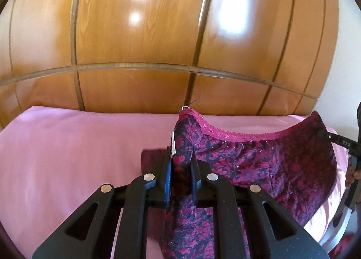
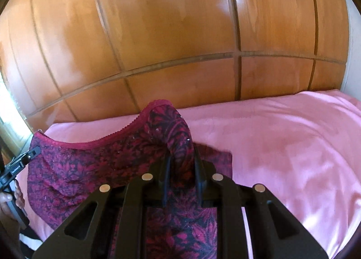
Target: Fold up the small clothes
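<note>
Two grippers, one garment, both clamped. Left gripper (image 1: 181, 168) pinched on one end of the waistband of the small patterned garment (image 1: 259, 164), dark blue with crimson leaf print and a scalloped magenta lace trim (image 1: 227, 133) along the top edge; cloth bunched between the black fingers (image 1: 165, 175) and trailing back under the tool body. Right gripper (image 2: 181, 168) likewise closed on the opposite end of the same waistband, a fold of the fabric squeezed between its pads and rising in a hump above them. Garment hanging stretched between the two tools, trim sagging in a shallow curve, raised off the pink bedsheet (image 1: 67, 150) near the bed's far edge, just in front of the glossy wooden wardrobe doors (image 1: 140, 56) (two bright window reflections on the panels). Beneath the lifted piece, a flat patch of the same dark red print lying on the sheet just beside the left fingers, possibly another part of the garment or a second item; hard to tell from this angle. At the right border of the left wrist view, the other tool's black frame and part of a hand (image 1: 353, 172) gripping it; at the left border of the right wrist view, the same seen mirrored, fingers of a hand (image 2: 17, 193) wrapped round the handle.
</note>
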